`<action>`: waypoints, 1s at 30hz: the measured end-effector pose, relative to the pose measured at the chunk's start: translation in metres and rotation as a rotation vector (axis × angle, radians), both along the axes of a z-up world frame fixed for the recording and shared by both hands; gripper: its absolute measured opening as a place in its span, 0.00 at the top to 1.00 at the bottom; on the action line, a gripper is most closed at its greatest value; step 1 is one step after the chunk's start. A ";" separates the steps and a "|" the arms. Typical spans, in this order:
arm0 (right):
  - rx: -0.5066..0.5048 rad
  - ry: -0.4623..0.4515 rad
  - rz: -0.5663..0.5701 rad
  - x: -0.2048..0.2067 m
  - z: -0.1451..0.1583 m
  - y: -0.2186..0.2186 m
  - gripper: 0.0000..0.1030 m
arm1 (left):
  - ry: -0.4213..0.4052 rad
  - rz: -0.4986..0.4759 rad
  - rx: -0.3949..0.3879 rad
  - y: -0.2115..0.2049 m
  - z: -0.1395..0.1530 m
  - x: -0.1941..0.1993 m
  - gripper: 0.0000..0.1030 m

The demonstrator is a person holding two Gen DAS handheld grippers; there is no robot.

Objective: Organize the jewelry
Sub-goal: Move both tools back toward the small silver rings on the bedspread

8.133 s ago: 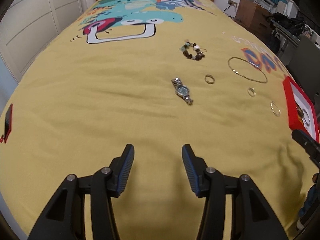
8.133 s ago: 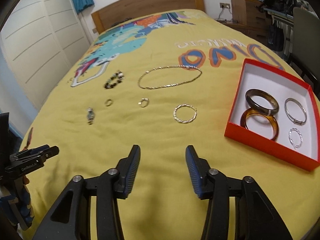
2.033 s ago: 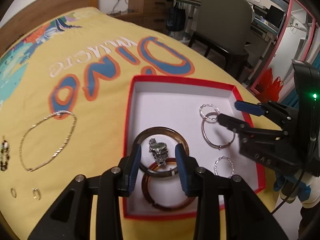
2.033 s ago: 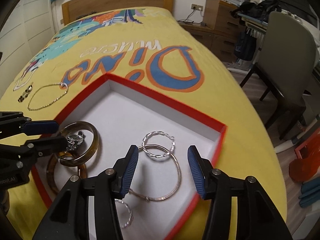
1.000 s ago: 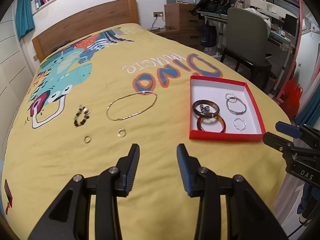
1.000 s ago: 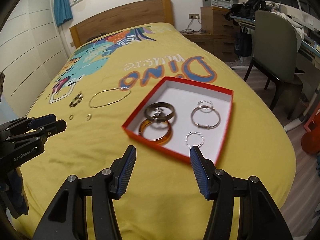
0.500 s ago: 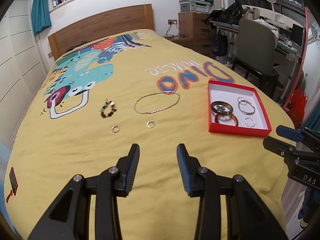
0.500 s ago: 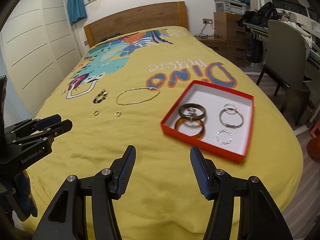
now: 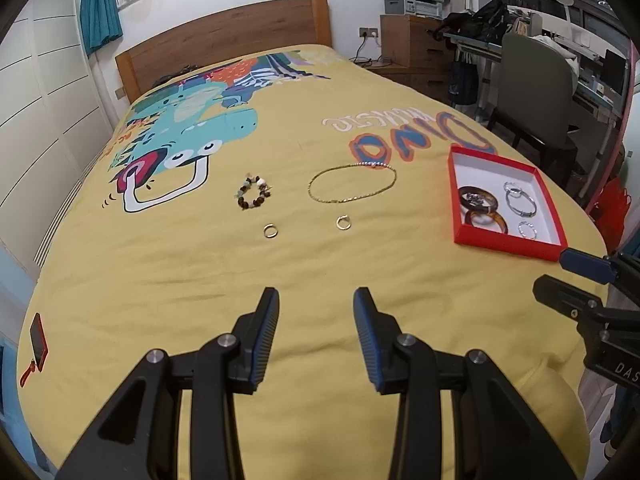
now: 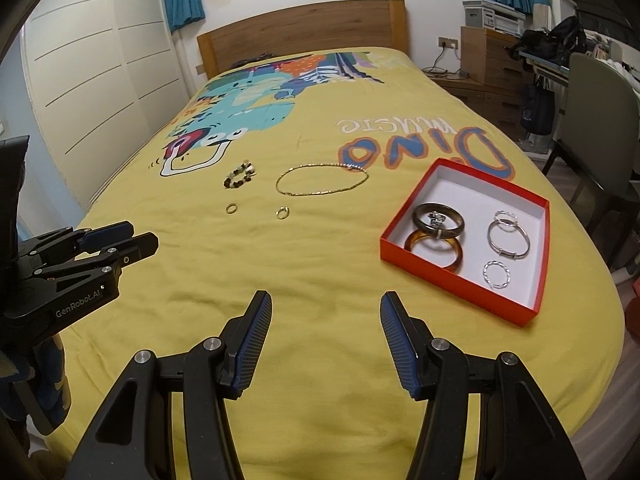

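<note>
1. The left gripper (image 9: 315, 330) is wide apart and holds nothing. It hangs over the yellow bedspread (image 9: 160, 280) without touching it.
2. The right gripper (image 10: 326, 332) is spread even wider, and it holds nothing too.
3. Ahead and to the right of both grippers sits the red box (image 10: 448, 290). Inside it are two brown bangles, three silver rings and a watch (image 10: 436, 219).
4. Far ahead of the left gripper lie two small gold rings, one bead bracelet (image 9: 253, 192) and one gold chain (image 9: 352, 184).
5. The bedspread says "Dino". The left gripper's side reads "GenRobot.AI".
</note>
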State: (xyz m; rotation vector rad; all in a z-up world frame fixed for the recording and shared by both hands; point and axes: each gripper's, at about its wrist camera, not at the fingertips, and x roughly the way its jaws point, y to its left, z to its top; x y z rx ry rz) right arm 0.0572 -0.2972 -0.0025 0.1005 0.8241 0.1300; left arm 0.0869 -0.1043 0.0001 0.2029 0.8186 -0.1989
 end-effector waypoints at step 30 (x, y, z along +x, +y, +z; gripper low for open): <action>0.032 0.070 0.119 0.077 -0.039 0.047 0.46 | 0.158 0.123 -0.003 0.046 -0.068 0.066 0.64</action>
